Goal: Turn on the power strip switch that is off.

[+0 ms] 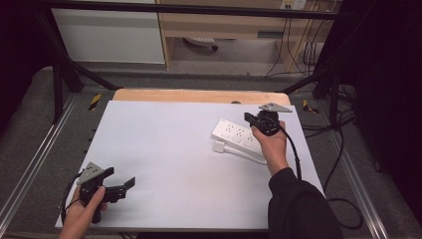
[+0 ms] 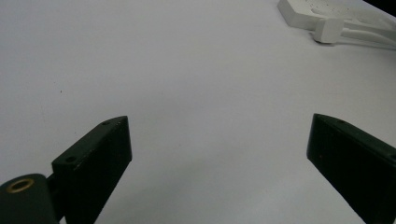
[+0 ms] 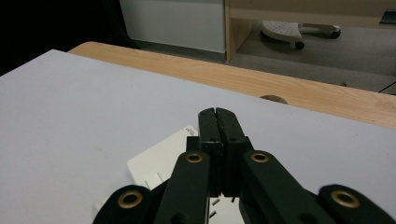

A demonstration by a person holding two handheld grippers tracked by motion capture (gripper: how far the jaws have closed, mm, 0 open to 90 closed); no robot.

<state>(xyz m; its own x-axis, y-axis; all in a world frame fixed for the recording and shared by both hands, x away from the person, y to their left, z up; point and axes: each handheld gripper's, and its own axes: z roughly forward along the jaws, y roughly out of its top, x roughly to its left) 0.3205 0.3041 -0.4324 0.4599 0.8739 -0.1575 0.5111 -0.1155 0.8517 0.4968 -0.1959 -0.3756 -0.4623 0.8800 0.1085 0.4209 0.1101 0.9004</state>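
In the high view, a white power strip (image 1: 239,135) is seen lying on the white table sheet (image 1: 164,164), toward its far right part, with a white plug (image 1: 219,147) just beside the strip's near-left end. The right gripper (image 1: 247,117) is held directly above the strip's far end. The left gripper (image 1: 130,182) is held well apart from the strip, toward the sheet's near left corner.

In the left gripper view, the jaws are spread wide over bare sheet; the power strip (image 2: 322,11) and plug (image 2: 329,30) are seen far beyond them.

In the right gripper view, the jaws are pressed together with nothing between them, just above the power strip (image 3: 161,161).
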